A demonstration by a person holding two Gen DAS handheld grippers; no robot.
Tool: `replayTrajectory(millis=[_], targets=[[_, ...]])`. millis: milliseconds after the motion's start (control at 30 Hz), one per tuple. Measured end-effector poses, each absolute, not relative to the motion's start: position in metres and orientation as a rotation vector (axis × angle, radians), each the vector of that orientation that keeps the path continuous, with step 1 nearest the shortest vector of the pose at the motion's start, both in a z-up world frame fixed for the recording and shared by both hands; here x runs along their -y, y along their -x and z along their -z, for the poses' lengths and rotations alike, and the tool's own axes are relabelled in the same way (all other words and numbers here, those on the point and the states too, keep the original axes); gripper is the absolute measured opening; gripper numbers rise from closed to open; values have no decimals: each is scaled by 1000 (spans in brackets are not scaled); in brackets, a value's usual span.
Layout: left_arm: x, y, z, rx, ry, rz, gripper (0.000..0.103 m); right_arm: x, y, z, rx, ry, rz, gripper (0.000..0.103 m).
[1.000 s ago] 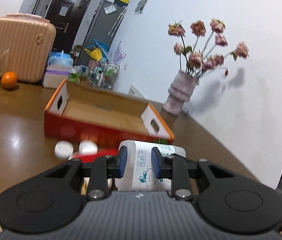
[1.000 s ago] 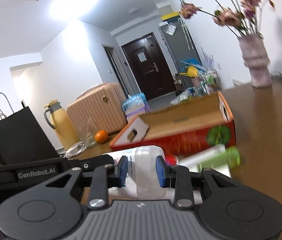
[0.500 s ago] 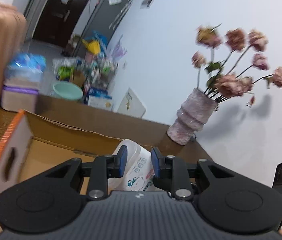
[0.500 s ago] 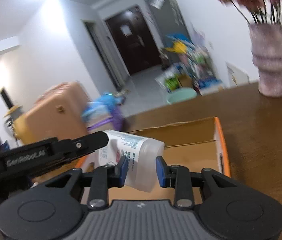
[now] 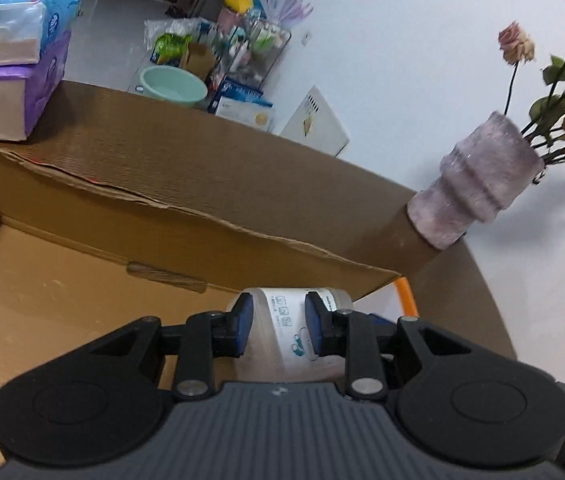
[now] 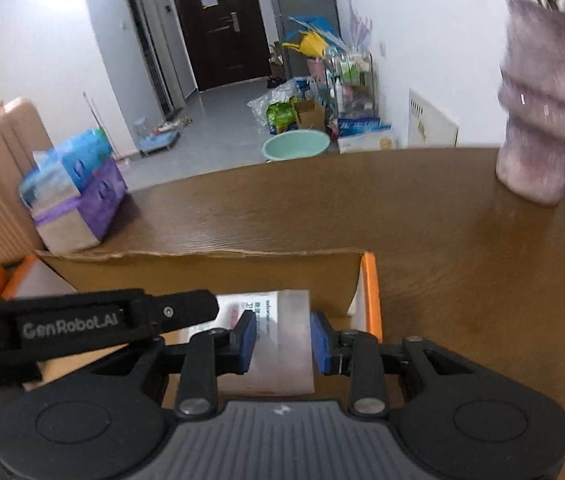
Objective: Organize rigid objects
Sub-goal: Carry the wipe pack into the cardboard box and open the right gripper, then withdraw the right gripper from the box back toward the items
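Hiding the lower half of the white plastic bottle (image 5: 282,330), the left gripper (image 5: 278,318) clamps its blue pads on the bottle's sides; the right gripper (image 6: 282,334) pinches the translucent end (image 6: 288,340), both tilted downward; a second ago the bottle lay on the wooden table (image 6: 462,248) before the cardboard box (image 5: 130,216); now it hangs inside, by the orange-edged end wall (image 6: 370,292); the vase (image 6: 544,120) is blurred.
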State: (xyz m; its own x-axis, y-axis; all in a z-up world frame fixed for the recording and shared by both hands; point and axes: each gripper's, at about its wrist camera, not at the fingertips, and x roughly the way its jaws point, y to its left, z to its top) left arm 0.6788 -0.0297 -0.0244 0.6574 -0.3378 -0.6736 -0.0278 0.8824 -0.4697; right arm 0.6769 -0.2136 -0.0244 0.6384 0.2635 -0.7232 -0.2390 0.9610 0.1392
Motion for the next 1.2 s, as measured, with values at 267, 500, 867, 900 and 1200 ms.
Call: replayTrajectory(millis=[267,500,867,900,1200], targets=[[18,-617,-18,-733,296,120,47,227,-631,-12,-728,-52,-282,31],[3,-522,-44,-569,143,-10,71,246,-533,-51,-561,-7,-290,65],[-16,-366,-56,-367,52,-92,88,248,-391,-61,-381,76,-329,81],[-15,-356,-56,-355,53,-90,89,248,-381,-59,-374,73,-331,82],[-10,-246,-55,-186,-16,-88,103,250,-312,-39,-360,17,-346,87]])
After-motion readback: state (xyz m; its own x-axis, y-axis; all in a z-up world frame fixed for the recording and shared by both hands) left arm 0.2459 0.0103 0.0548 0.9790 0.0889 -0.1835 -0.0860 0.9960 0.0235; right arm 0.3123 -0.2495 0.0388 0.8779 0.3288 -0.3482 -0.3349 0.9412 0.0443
